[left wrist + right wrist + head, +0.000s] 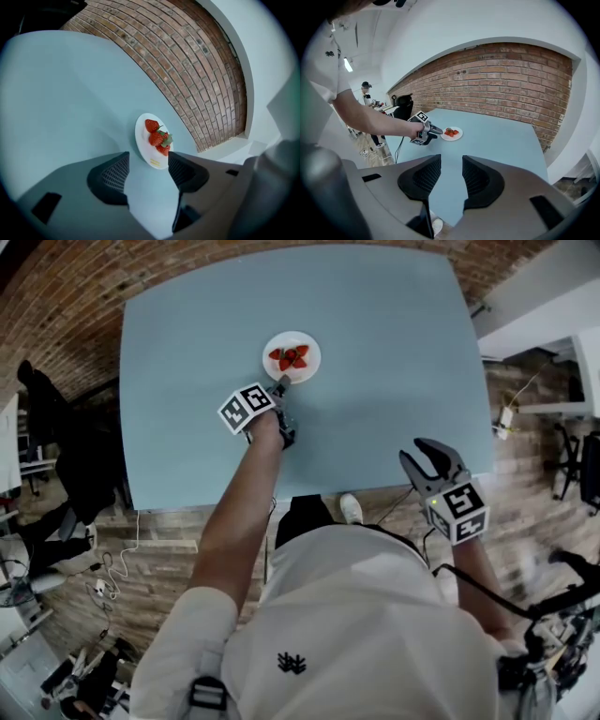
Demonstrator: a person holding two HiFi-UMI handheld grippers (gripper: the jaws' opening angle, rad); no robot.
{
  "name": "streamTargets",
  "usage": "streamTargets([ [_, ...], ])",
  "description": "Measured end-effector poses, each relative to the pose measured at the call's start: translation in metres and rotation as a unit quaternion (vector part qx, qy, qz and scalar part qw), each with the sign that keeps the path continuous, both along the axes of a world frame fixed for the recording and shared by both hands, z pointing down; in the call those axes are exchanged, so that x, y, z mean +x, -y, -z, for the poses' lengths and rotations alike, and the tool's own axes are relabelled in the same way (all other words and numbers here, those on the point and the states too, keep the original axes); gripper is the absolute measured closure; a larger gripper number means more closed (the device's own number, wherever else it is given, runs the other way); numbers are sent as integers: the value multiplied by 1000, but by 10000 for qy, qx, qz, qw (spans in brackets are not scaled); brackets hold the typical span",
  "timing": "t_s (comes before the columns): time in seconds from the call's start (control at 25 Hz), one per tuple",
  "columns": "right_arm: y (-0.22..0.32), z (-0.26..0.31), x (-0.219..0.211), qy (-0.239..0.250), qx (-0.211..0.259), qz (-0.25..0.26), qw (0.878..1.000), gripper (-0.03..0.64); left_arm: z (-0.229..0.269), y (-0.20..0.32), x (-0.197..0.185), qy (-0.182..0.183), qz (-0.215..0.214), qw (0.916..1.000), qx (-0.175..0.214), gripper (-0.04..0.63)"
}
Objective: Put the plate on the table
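The blue table (375, 381) fills most of my head view, and its far edge stands against a brick wall (501, 75). My left arm (239, 512) reaches out over the table, and the right one stays back, near the front edge.

The left gripper (281, 385) is low over the table top with its jaws spread wide. In the left gripper view only the blue surface and the near rim of the plate show between them, and the pads press on nothing. I cannot tell whether one tip touches the rim.

The right gripper (427, 456) hangs in the air beside the table's near right corner. Its jaws are apart with a narrow gap, and nothing is held in it.

The white plate (292, 338) lies flat on the table, toward the far side, just beyond the left tips. Some red strawberries (289, 358) lie together in its middle
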State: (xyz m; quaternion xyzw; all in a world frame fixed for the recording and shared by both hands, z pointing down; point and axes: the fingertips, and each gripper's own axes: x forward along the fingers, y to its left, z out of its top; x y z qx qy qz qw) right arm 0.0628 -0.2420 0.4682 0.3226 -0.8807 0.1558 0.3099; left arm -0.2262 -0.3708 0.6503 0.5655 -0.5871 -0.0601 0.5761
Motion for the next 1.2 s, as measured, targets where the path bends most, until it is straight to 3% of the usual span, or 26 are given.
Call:
streamTargets([
  [0.2, -13, 4, 22, 104, 162, 191, 9996, 485, 26, -29, 17, 306, -87, 9991, 271, 349],
  [0.4, -35, 6, 39, 189, 292, 497, 9982, 485, 70, -69, 52, 880, -582, 9917, 734, 350],
  [0.72, -73, 0, 45, 270, 344, 1214, 9916, 485, 151, -169, 108, 1506, -1147, 9691, 1580, 350],
  [1.0, -110, -1, 17, 493, 325, 1975, 9785, 486, 213, -267, 136, 2227, -1558, 9377, 2164, 351],
  [1.2, -153, 22, 0, 522, 476, 2336, 9698, 486, 248, -345, 152, 2408, -1705, 9243, 2420, 426],
])
